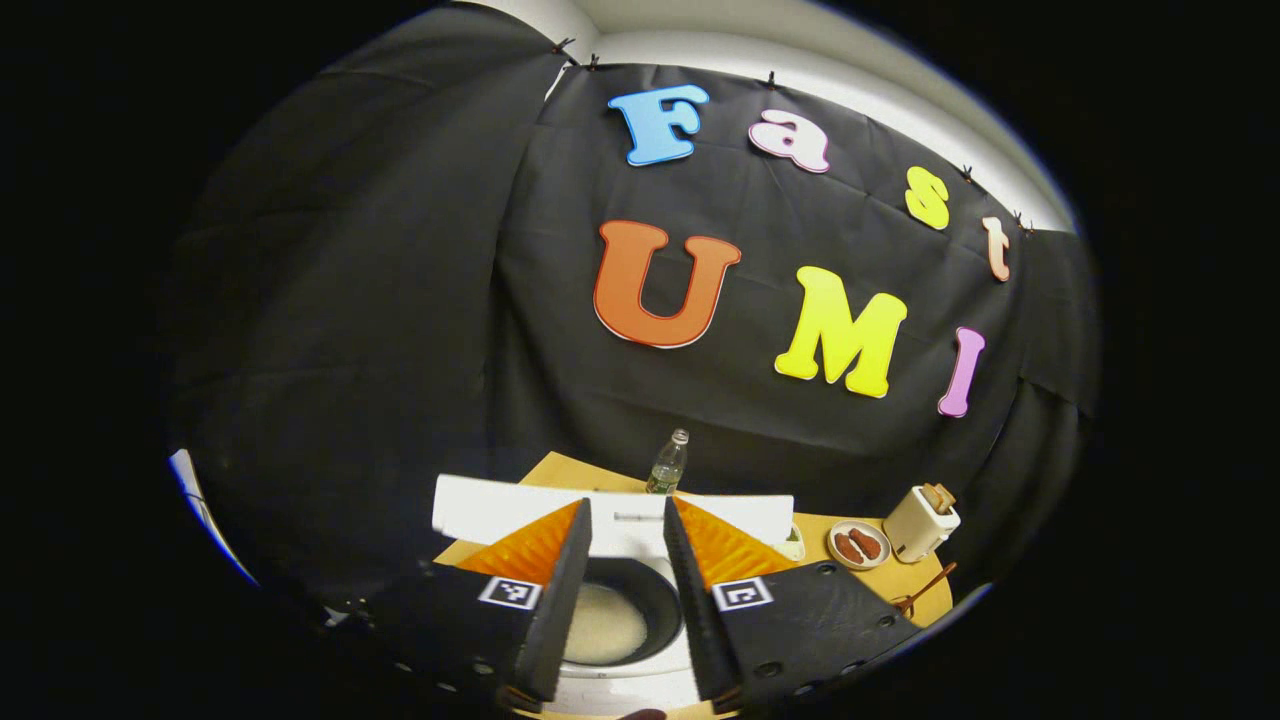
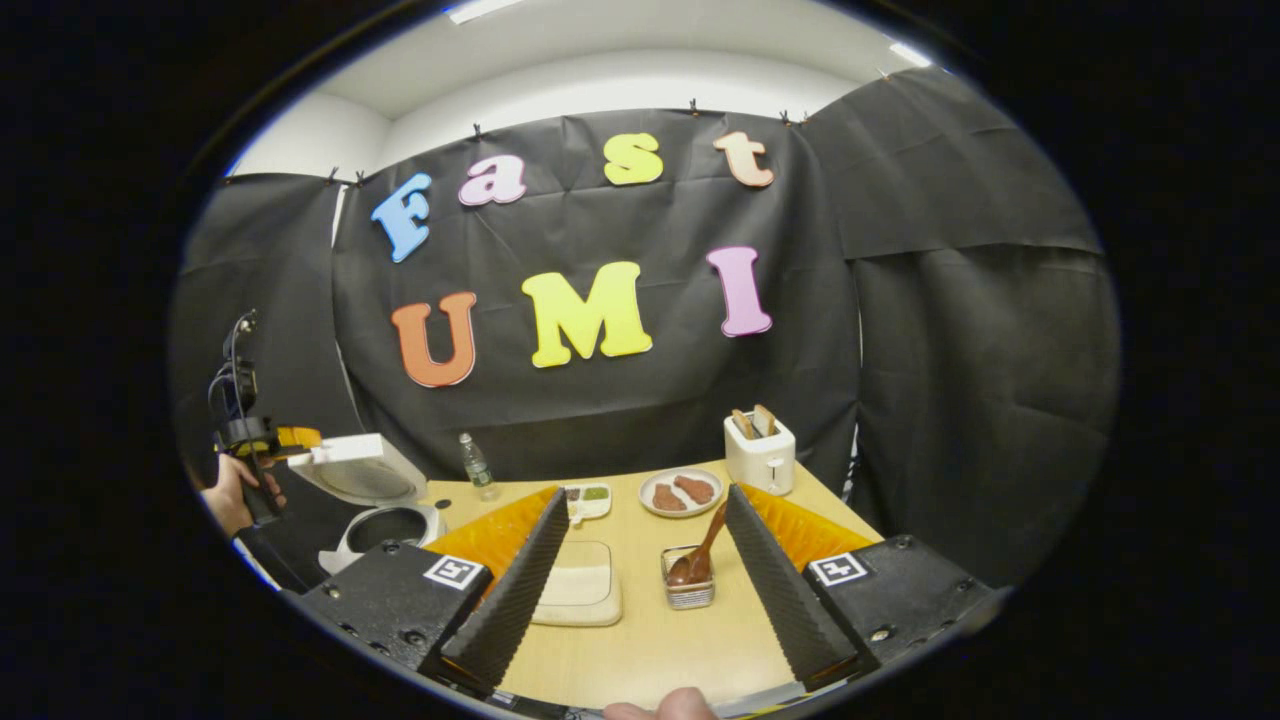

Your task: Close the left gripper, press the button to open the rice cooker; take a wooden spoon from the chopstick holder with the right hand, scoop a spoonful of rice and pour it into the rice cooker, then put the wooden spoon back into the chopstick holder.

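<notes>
The white rice cooker [image 1: 640, 535] stands right under my left gripper [image 1: 626, 505], lid [image 1: 480, 505] raised, pale contents showing in its dark inner pot [image 1: 610, 620]. That gripper is open above the pot with nothing between its fingers. The cooker [image 2: 385, 525] also shows at the far left of the right gripper view, where a hand [image 2: 230, 495] holds the left gripper [image 2: 250, 440] beside the lid. A wooden spoon [image 2: 705, 545] leans in the mesh chopstick holder [image 2: 690, 590], just ahead of my open right gripper [image 2: 648, 492]. A pale tray [image 2: 580, 585] lies left of the holder.
On the wooden table [image 2: 650, 640] sit a plate of brown food [image 2: 682, 492], a toaster [image 2: 760, 455] with bread, a small divided dish [image 2: 588, 497] and a water bottle [image 2: 477, 465] at the back. Black cloth walls close in behind.
</notes>
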`<state>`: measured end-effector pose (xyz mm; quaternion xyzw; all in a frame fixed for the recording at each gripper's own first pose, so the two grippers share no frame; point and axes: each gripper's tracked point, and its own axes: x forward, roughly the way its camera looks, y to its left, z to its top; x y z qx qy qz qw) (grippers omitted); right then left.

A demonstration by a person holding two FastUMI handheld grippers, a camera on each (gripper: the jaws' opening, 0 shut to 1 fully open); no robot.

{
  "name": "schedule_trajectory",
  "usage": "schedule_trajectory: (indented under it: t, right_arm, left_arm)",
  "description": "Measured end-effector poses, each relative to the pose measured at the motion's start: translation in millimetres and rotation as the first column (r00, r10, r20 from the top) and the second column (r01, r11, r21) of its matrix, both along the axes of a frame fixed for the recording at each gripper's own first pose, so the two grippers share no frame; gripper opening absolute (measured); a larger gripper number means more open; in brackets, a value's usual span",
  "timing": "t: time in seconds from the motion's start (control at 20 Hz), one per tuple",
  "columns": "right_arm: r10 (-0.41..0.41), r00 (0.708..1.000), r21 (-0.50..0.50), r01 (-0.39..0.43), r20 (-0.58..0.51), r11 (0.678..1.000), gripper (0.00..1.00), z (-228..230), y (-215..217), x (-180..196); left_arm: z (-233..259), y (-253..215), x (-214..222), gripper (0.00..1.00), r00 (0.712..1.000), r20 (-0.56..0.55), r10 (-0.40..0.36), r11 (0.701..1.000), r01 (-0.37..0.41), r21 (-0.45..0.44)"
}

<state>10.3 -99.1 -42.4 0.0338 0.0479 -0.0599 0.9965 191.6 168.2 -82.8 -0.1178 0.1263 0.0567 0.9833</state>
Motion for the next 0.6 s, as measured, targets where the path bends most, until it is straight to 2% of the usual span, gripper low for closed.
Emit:
schedule_trajectory:
  t: [0.2,0.25,0.3,0.35,0.45,0.6]
  right_arm:
    - [0.013,1.0,-0.007,-0.014,-0.008,1.0,1.0,-2,0,2]
    - [0.018,1.0,-0.01,-0.019,-0.01,1.0,0.99,-3,-1,2]
    - [0.022,1.0,-0.015,-0.022,-0.011,1.0,0.99,-3,-1,3]
    - [0.024,1.0,-0.018,-0.025,-0.013,1.0,0.99,-4,-1,5]
    - [0.029,0.999,-0.02,-0.029,-0.018,0.999,0.99,-5,-5,6]
    - [0.036,0.999,-0.015,-0.036,-0.02,0.999,1.0,-7,-14,10]
  left_arm:
    - [18,-5,-14,0.61,0.998,0.059,0.004,1.0,-0.005,0.022]
    - [22,-7,-18,0.65,0.998,0.069,0.005,0.999,-0.008,0.04]
    - [25,-10,-26,0.84,0.997,0.077,0.008,0.998,-0.013,0.064]
    - [29,-12,-32,0.88,0.996,0.086,0.01,0.996,-0.018,0.089]
    - [43,-20,-46,0.94,0.992,0.122,0.01,0.992,-0.025,0.123]
    - [58,-32,-69,0.94,0.987,0.161,0.005,0.984,-0.033,0.173]
